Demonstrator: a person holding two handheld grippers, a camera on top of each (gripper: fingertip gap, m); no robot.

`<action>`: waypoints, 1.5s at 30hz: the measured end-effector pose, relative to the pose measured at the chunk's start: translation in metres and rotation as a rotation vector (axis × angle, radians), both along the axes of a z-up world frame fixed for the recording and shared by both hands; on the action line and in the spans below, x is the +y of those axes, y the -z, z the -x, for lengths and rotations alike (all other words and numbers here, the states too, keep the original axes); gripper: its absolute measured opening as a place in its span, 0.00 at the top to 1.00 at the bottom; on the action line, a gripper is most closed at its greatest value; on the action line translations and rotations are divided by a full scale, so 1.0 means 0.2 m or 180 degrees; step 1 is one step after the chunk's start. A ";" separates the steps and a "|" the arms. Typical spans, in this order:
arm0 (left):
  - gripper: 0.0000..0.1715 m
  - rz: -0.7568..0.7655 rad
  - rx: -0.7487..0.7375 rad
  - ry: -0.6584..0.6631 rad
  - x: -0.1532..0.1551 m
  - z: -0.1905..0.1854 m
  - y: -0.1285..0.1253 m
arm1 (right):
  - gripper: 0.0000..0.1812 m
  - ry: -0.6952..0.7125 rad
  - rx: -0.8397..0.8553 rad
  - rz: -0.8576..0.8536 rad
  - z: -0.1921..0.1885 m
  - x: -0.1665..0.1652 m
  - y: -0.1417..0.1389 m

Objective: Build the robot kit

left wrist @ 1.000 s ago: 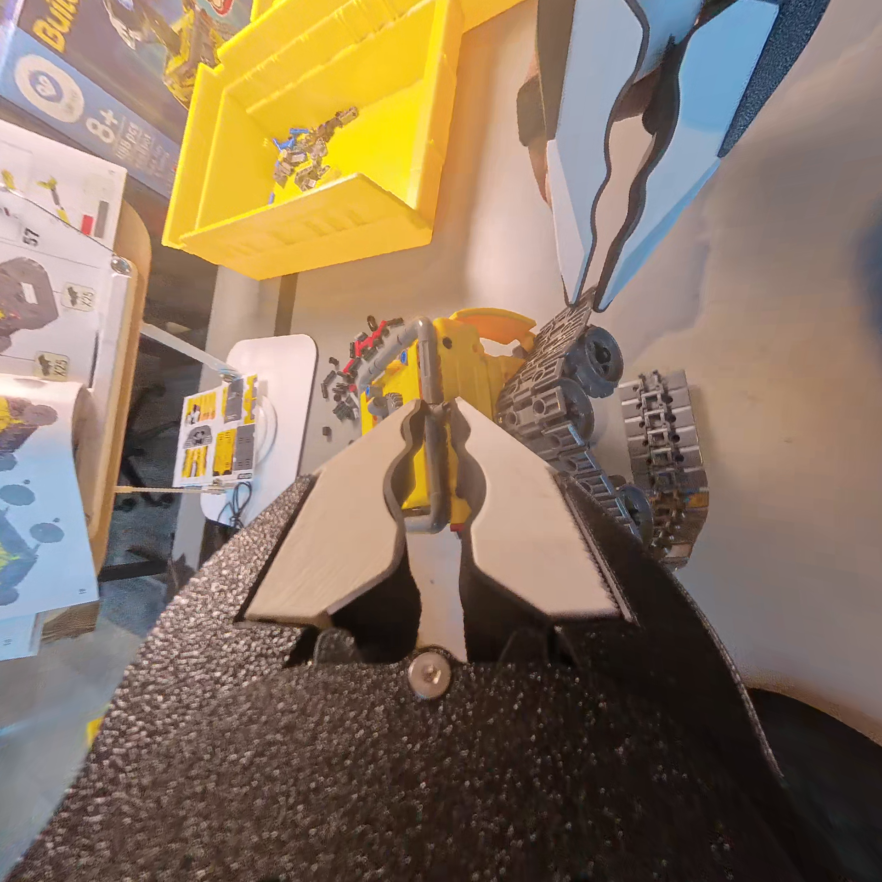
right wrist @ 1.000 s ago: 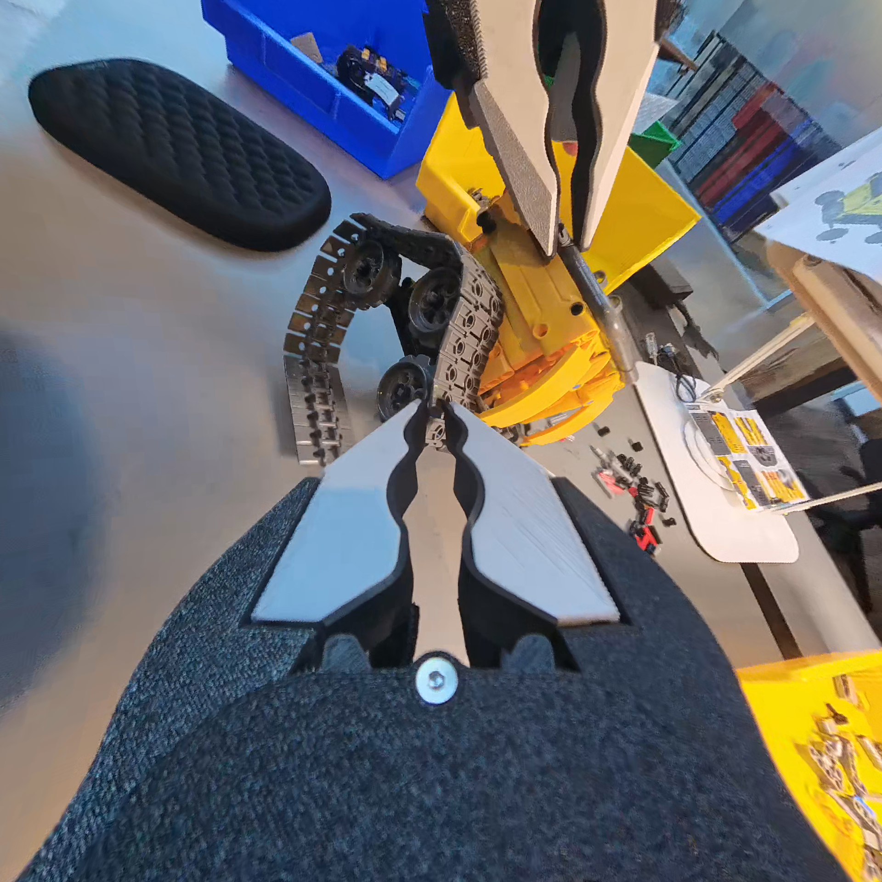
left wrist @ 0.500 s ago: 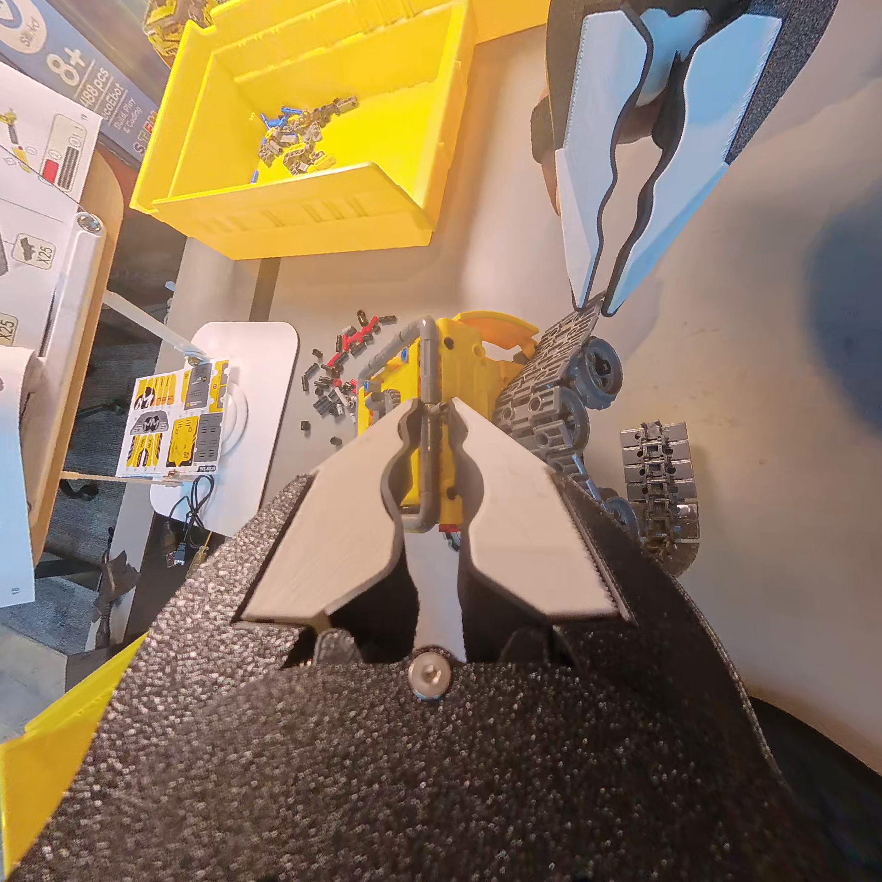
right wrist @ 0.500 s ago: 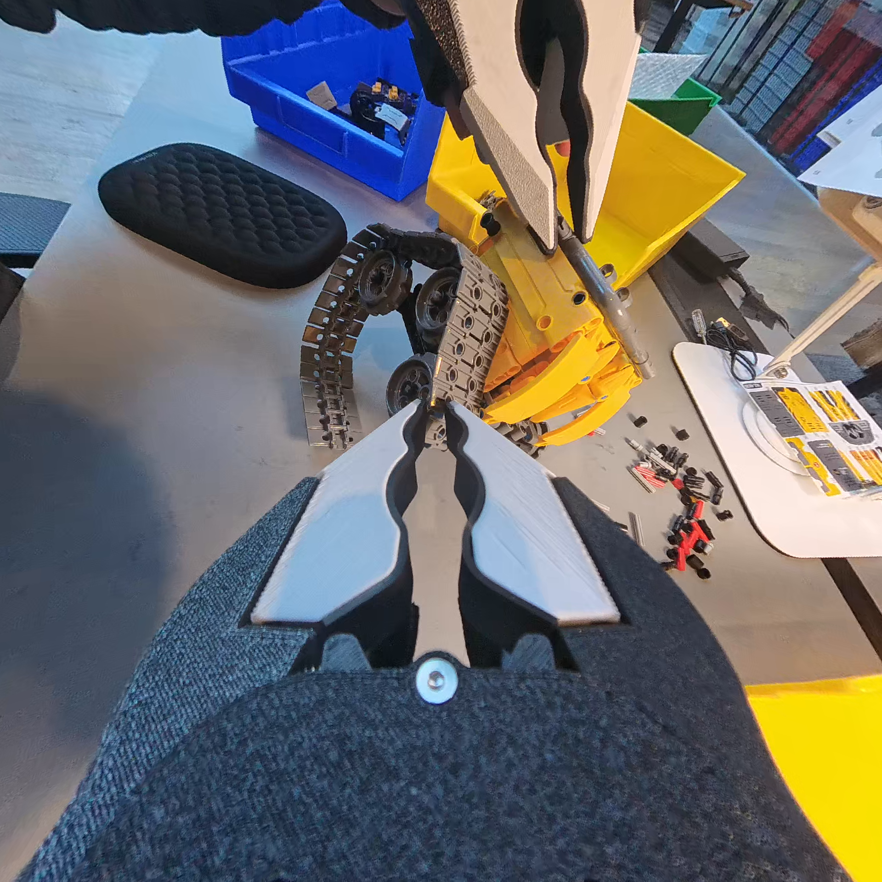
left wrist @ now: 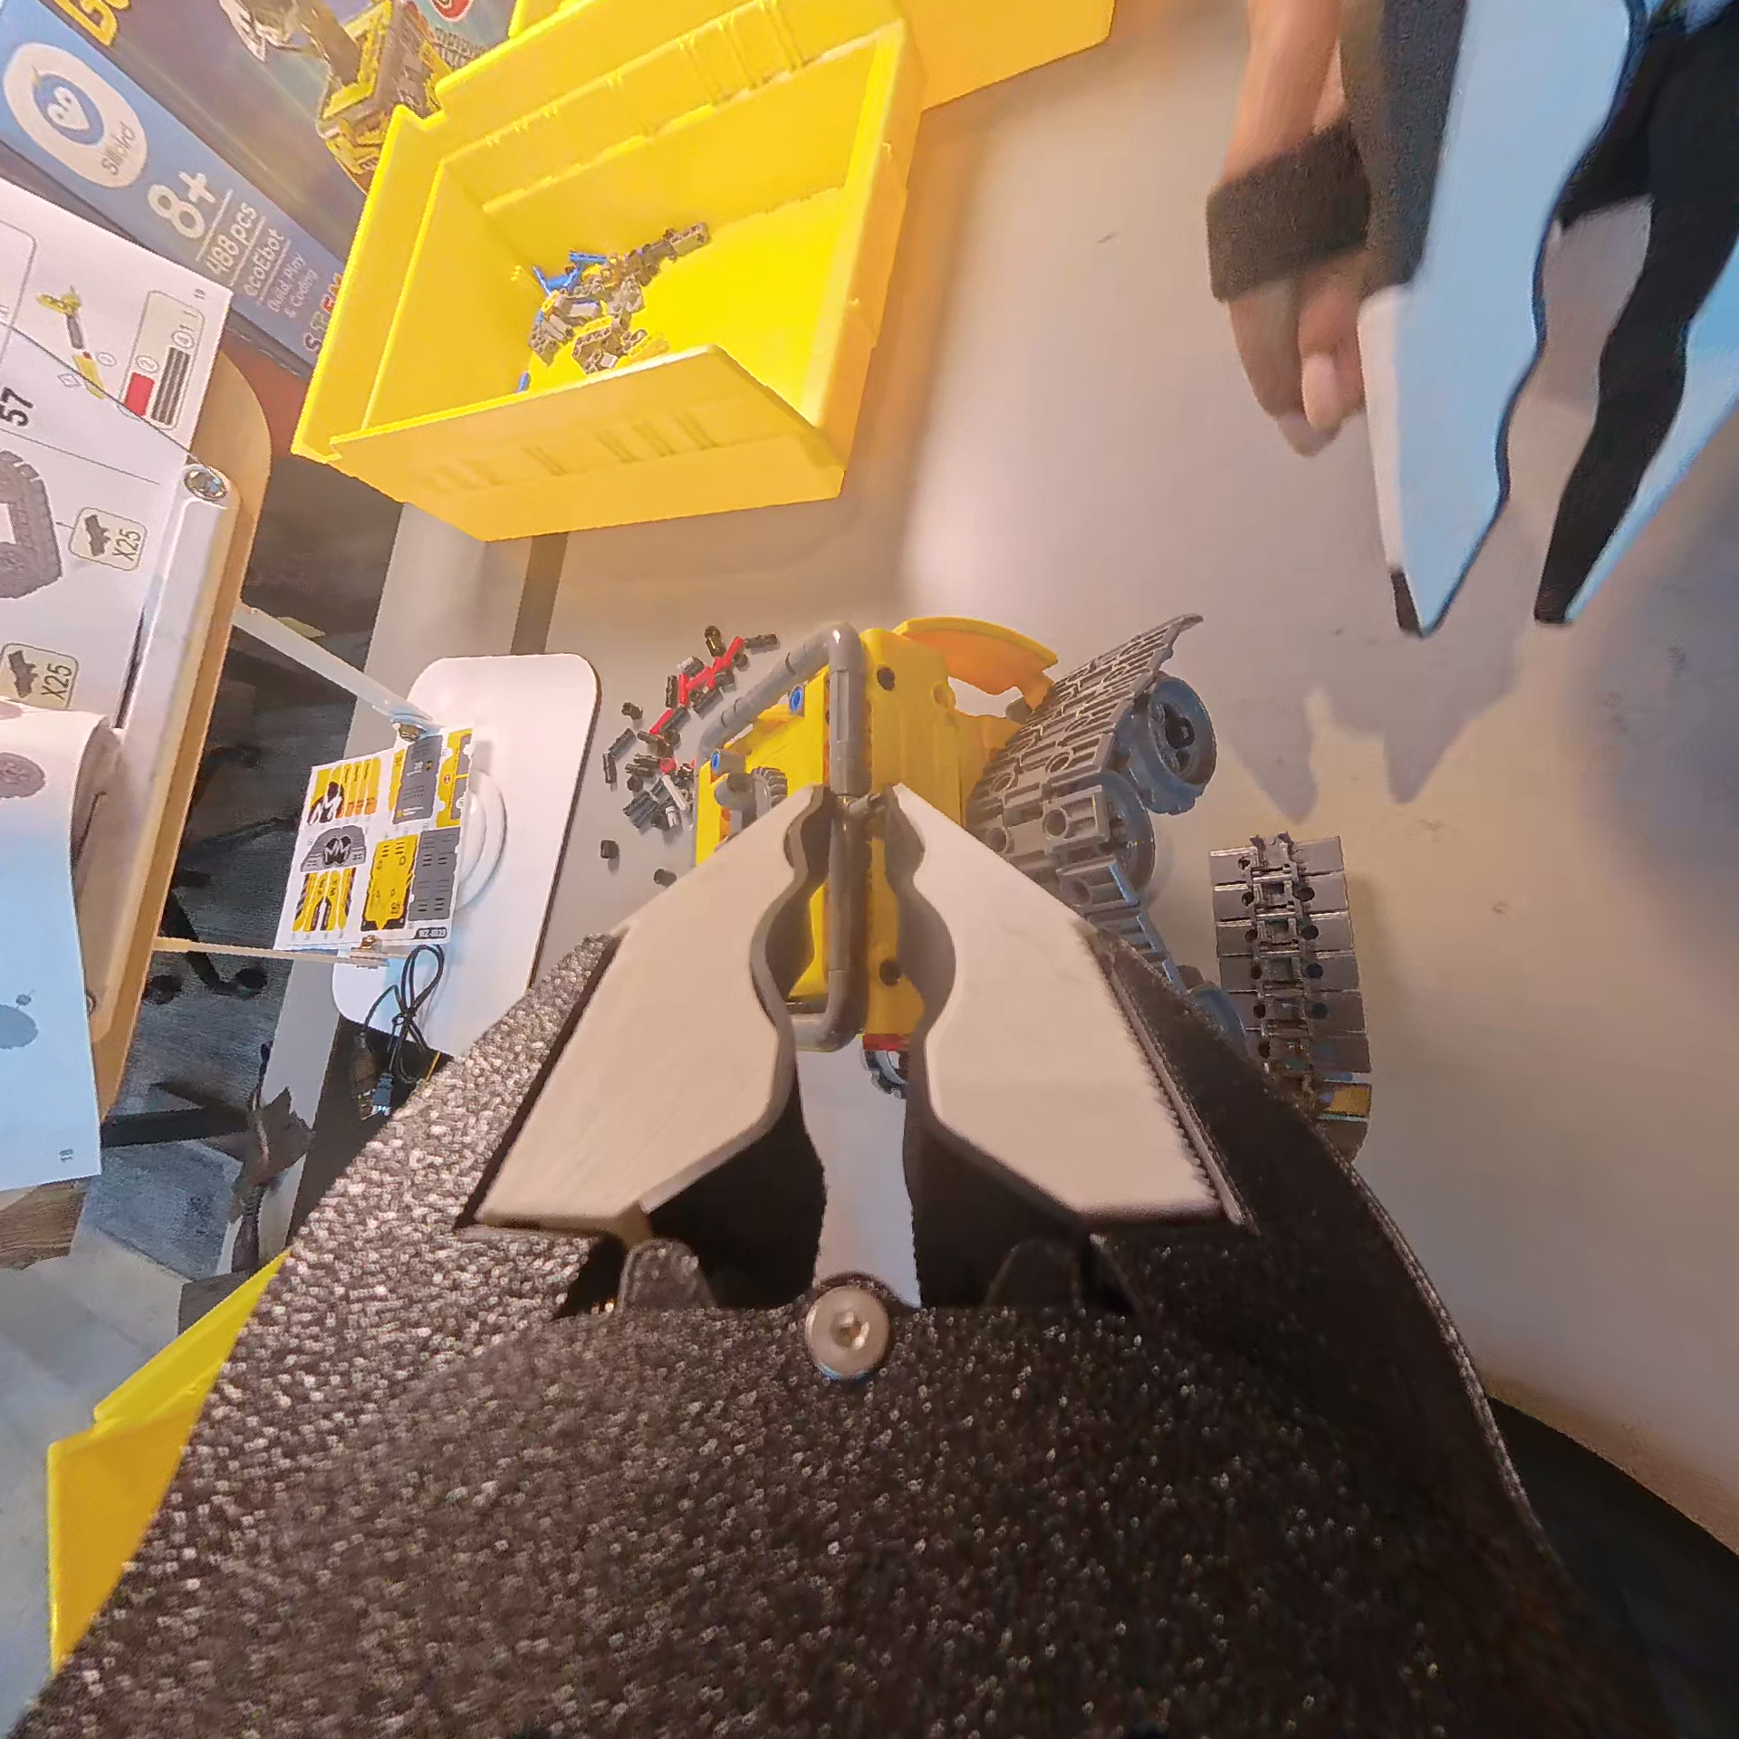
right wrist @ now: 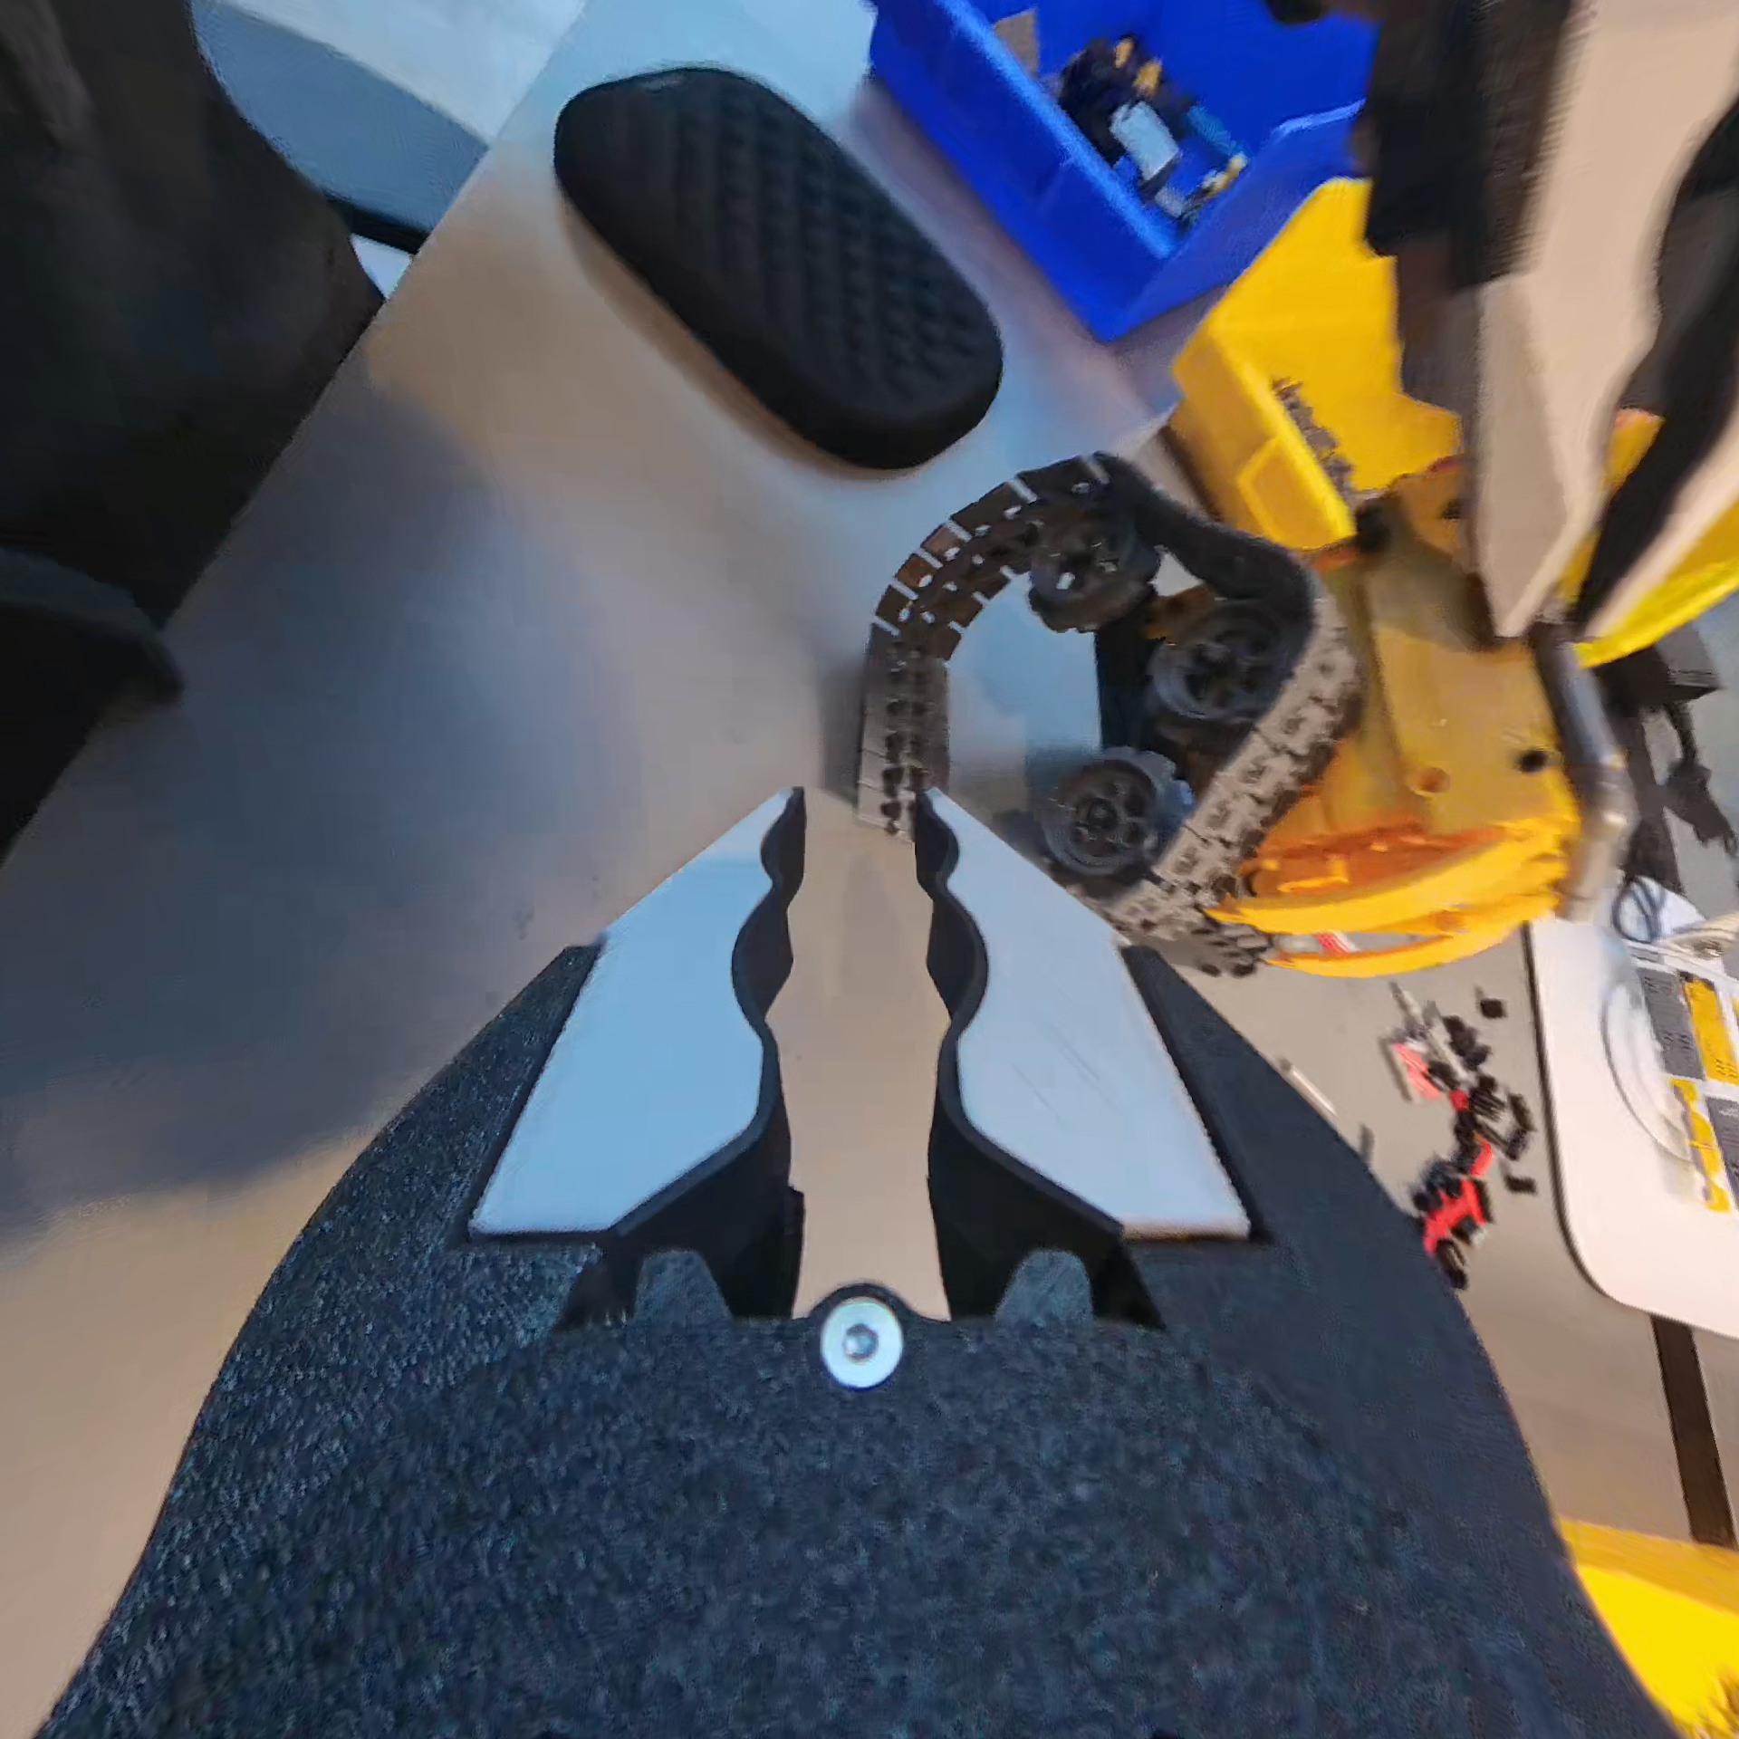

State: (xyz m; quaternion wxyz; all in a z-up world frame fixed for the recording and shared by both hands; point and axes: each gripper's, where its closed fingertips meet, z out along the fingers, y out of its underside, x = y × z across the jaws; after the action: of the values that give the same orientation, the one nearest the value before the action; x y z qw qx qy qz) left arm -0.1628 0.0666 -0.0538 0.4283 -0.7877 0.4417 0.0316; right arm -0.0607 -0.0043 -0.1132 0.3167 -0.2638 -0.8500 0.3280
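Observation:
A yellow brick-built tracked vehicle (left wrist: 903, 725) lies on its side on the table, with a grey track (left wrist: 1054, 790) over its wheels and a loose length of track (left wrist: 1280, 950) beside it. My left gripper (left wrist: 852, 802) is shut on the model's grey bar (left wrist: 844, 734). In the right wrist view the left gripper (right wrist: 1553, 612) shows at the upper right, on the grey bar (right wrist: 1590, 753) of the vehicle (right wrist: 1430, 753). My right gripper (right wrist: 858, 809) is open and empty, just left of the loose track end (right wrist: 899, 725). It also shows blurred in the left wrist view (left wrist: 1482, 612), held by a hand above the table.
A yellow bin (left wrist: 583, 452) with several small parts stands behind the model. A blue bin (right wrist: 1082, 207) and a black padded rest (right wrist: 781, 263) lie at the far side. Loose small pieces (right wrist: 1459, 1139) lie next to a white board (left wrist: 536, 743) that carries a sticker sheet. Instruction pages stand at the left. The gap from one gripper's tips to the other's is roughly 15 cm.
My right gripper has let go of the track, opened, and pulled back away from the model. My left gripper still holds the grey bar.

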 end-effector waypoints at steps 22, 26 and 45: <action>0.94 -0.0383 0.0549 0.0275 -0.16 -0.10 0.10 | 0.98 0.0361 0.0341 -0.1158 0.08 0.13 0.36; 0.94 -0.0482 0.0858 0.0307 -0.17 -0.14 0.15 | 0.98 0.0399 0.0378 -0.1045 0.06 0.14 0.36; 0.84 -0.0260 0.0979 0.0288 -0.27 -0.31 0.32 | 0.85 0.0758 0.0179 0.0254 0.10 0.20 0.22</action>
State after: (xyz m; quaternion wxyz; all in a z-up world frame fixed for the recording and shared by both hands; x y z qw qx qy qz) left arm -0.1010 0.0132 -0.1188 0.3883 -0.7348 0.5354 0.1505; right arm -0.0814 0.0353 -0.1564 0.3664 -0.3660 -0.7897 0.3290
